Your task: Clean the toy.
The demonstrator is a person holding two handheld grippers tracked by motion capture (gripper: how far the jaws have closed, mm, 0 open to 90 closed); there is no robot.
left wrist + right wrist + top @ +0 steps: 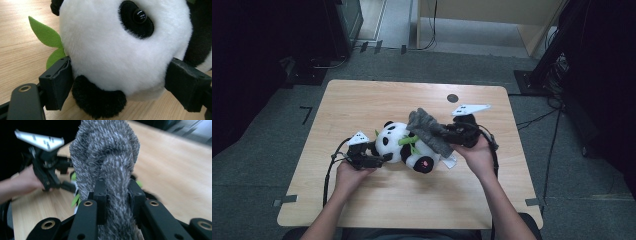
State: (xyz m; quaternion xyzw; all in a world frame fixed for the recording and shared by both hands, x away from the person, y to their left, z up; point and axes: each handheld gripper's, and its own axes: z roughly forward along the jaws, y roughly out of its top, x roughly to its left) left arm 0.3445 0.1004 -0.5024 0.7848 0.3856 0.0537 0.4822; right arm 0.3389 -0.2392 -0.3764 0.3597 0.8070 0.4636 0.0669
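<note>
1. High view: a panda plush toy lies on its side near the middle of the wooden table, head toward the left, with a red-marked paw toward the near edge and a green bamboo sprig across its chest.
2. Same view: the left gripper sits at the panda's head, level with the tabletop, with the person's left hand wrapped round its body.
3. Same view: the right gripper comes in from the right, held in the right hand, and a grey fuzzy cloth stretches from it over the panda's body, lifted clear of the table.
4. A white tag pokes out just beside the panda's lower end, and a small dark round hole sits in the table near the far edge.
5. Left gripper view: the panda's white head sits right between the two black jaws, and both pads press into the plush at either side, so the jaws stand wide but clamped on the head. A black ear hangs low between them, and green felt leaves stick out behind the left-hand pad.
6. Right gripper view: the jaws are pinched tight on a bunched fold of the grey cloth, which rises up ahead of them. Beyond it, the other gripper shows with its grey plate.
</note>
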